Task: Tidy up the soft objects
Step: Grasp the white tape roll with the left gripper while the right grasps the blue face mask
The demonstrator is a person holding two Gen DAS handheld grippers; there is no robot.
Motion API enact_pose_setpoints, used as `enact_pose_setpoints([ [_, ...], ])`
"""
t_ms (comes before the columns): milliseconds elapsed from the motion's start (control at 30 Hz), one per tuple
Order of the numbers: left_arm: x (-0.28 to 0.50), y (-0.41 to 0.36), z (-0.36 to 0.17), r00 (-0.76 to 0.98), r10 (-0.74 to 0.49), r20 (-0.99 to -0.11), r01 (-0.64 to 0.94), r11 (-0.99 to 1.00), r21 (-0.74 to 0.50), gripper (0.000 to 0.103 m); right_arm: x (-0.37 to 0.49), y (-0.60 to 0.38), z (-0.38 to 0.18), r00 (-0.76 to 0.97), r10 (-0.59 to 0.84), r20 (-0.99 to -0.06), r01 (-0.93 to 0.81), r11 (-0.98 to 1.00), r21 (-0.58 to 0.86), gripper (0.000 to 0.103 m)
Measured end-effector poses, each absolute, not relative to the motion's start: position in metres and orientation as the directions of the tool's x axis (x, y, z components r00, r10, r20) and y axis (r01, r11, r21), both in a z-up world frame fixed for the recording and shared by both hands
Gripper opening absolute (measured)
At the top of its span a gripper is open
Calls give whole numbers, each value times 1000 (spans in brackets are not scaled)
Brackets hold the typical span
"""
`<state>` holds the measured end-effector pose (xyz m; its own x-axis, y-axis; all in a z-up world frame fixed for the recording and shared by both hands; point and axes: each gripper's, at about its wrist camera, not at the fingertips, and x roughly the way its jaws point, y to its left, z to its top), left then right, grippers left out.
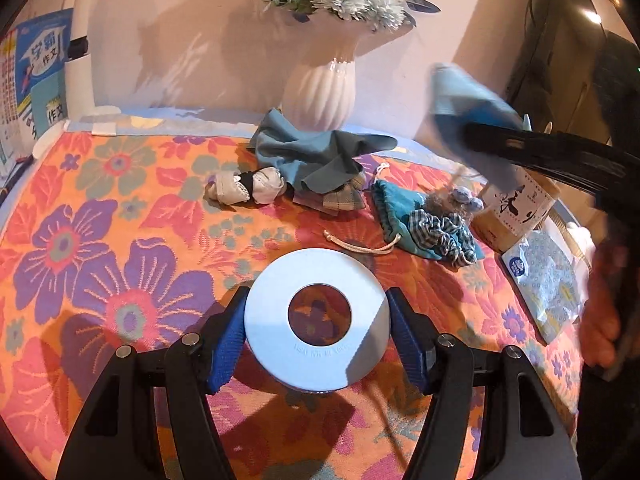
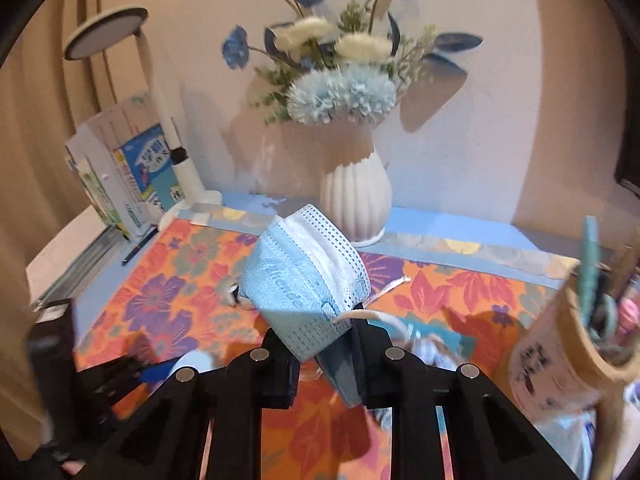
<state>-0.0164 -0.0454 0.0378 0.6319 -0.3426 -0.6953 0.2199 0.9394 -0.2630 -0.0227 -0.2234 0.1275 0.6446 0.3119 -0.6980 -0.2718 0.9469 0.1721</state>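
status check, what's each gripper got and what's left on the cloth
Left gripper shut on round tin. Right gripper shut on blue face mask, lifted. Teal cloth, drawstring pouch, scrunchie lie loose ahead.

My left gripper (image 1: pixel 318 334) clamps a round tin (image 1: pixel 318 320) between both blue pads; my right gripper (image 2: pixel 326 350) pinches a face mask (image 2: pixel 304 280), raised.

Table covered by floral cloth (image 1: pixel 120 240). Centre frame: teal fabric pile (image 1: pixel 312 156), rolled socks (image 1: pixel 248 188), drawstring pouch (image 1: pixel 400 208), scrunchie (image 1: pixel 440 232). Upper centre: white vase (image 1: pixel 320 88). Right: tissue pack (image 1: pixel 548 284).
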Motion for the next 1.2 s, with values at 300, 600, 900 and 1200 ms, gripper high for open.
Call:
enact_pose_setpoints([
  [300, -12, -36, 35, 625, -364, -691, 201, 930, -308, 64, -87, -241, 70, 382, 303, -873, -128, 953, 275, 22],
  [600, -14, -39, 36, 619, -365, -695, 211, 930, -301, 64, -112, -228, 43, 263, 295, -919, -179, 951, 254, 76],
  [900, -13, -39, 34, 610, -369, -702, 207, 928, -308, 65, -95, -220, 56, 411, 235, -881, -226, 962, 152, 89],
  [1200, -12, -41, 34, 604, -375, -703, 206, 926, -317, 65, -89, -219, 32, 434, 235, -870, -205, 966, 159, 66],
])
